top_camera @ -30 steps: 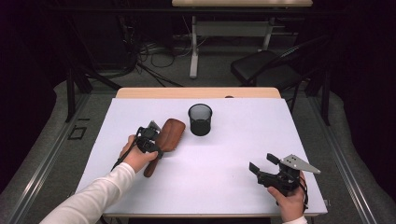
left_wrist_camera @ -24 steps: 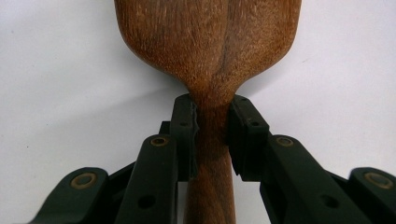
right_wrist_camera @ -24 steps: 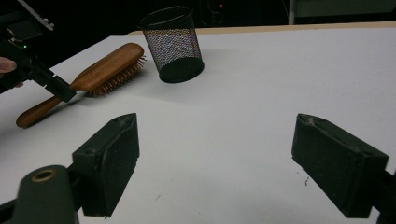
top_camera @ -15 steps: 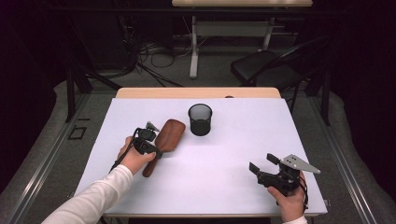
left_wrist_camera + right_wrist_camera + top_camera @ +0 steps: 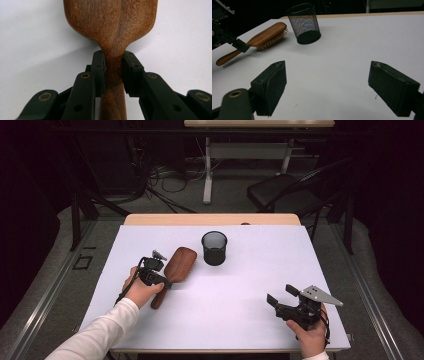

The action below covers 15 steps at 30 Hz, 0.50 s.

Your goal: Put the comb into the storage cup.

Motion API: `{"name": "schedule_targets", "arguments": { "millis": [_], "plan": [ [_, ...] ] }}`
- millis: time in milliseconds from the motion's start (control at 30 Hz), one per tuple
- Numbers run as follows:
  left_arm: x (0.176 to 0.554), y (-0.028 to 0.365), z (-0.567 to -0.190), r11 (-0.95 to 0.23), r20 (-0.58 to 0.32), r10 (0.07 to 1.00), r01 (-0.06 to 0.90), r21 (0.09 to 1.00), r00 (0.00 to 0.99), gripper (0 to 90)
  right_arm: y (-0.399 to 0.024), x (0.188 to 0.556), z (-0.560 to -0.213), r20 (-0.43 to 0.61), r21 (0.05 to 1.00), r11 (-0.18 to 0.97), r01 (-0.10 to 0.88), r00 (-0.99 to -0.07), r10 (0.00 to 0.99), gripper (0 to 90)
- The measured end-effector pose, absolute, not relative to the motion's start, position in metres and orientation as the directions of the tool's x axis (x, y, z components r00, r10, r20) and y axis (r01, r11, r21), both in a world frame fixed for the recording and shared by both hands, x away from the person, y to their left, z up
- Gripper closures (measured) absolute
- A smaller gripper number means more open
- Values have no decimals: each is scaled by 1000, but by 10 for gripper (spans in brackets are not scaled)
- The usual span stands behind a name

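The left gripper (image 5: 113, 68) clamps the neck of the wooden hairbrush (image 5: 176, 268) at the counter's (image 5: 250, 320) left, near the mesh cup (image 5: 214, 248). The right gripper (image 5: 281, 296) rests wide and empty at near right.

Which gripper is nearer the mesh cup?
Left. The left gripper grips the hairbrush just beside the mesh cup; the right gripper sits open at the table's near corner, well off.

Dim room; grey floor (image 5: 165, 215) strewn with cables (image 5: 165, 180), a dark folding chair (image 5: 280, 195) and pale desk legs (image 5: 207, 175) beyond the white surface (image 5: 260, 270)
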<state>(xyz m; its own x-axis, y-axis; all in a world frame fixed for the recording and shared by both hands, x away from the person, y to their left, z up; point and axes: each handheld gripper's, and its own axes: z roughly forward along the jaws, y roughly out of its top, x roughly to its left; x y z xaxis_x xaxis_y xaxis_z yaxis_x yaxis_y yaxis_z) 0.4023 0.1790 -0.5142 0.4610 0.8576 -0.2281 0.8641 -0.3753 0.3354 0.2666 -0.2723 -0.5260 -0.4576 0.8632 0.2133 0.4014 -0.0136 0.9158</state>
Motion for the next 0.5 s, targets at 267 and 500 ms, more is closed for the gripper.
{"name": "schedule_targets", "arguments": {
  "millis": [267, 500],
  "plan": [
    [401, 185, -509, -358, -230, 863, 866, 351, 450, 732, -272, 267, -526, 210, 916, -10, 401, -459, 863, 147],
    [400, 186, -506, -357, -232, 858, 857, 371, 458, 731, -272, 267, -526, 209, 915, -6, 404, -460, 863, 147]
  ]
}}
